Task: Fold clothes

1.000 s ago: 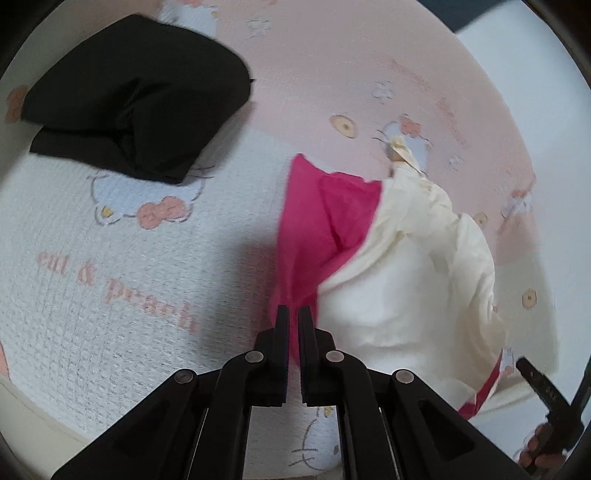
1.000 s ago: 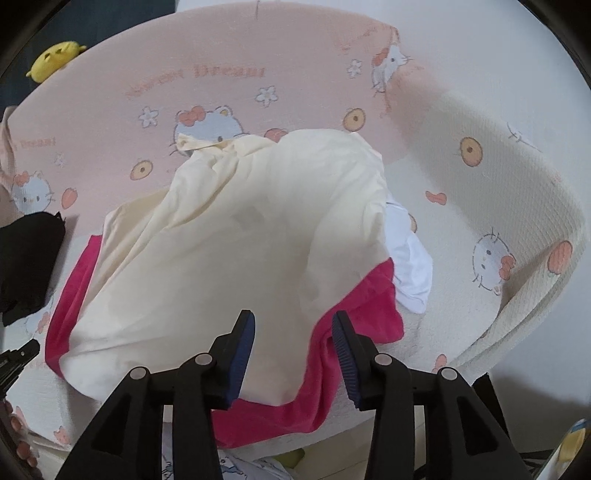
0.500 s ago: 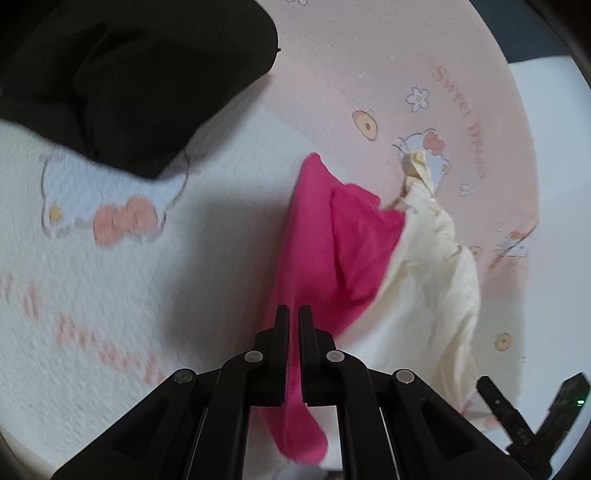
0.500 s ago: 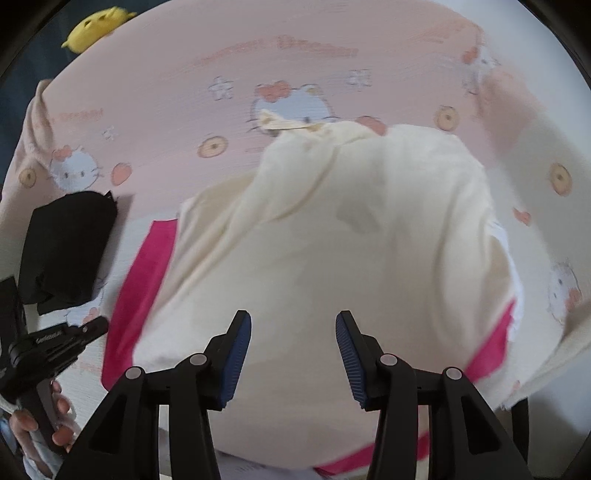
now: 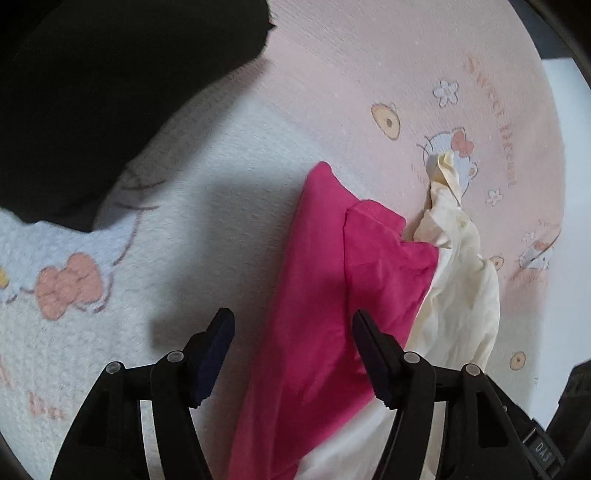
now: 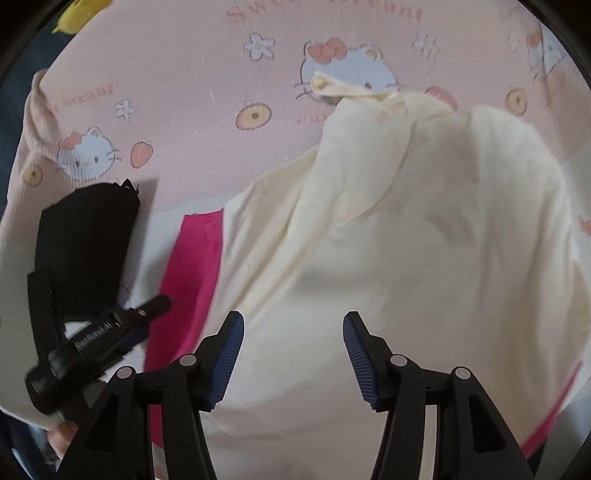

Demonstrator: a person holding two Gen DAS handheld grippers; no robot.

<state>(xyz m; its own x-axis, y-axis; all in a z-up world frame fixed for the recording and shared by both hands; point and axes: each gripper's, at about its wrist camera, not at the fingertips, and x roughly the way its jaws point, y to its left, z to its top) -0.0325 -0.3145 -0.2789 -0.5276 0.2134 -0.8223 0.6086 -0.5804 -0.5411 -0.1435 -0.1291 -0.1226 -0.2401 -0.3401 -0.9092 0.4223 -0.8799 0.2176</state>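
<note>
Bedding fills both views: we see a pink and white blanket (image 6: 207, 155) printed with cartoon cats, bows, flowers and pale lettering, spread flat under everything else. On it lies the cream garment (image 6: 406, 240), the biggest of the clothes, rumpled and heaped in the right wrist view, with one twisted end reaching onto a cat's face at the top. From the left wrist view we see the same cream garment (image 5: 461, 295) as a narrow crumpled band running up the right side. Beneath it and sticking out at its left edge is the pink garment (image 5: 332, 295), with a folded flap lying on top of its upper part; in the right wrist view a strip of pink (image 6: 188, 280) shows left of the cream cloth and a thin edge shows low on the right. Left of these, apart from them, sits a black garment (image 6: 88, 251), bunched, which fills the upper left corner of the left wrist view. Our left gripper (image 5: 291, 328) has just been opening its jaws; they stand wide over the lower part of the pink cloth, the pads not pressing it. Our right gripper (image 6: 293, 332) has also just been widening, and its blue ribbed pads (image 6: 229, 354) hang released above the near edge of the cream cloth, nothing pinched between them. At top left a small yellow toy (image 6: 81, 14) peeks in.
</note>
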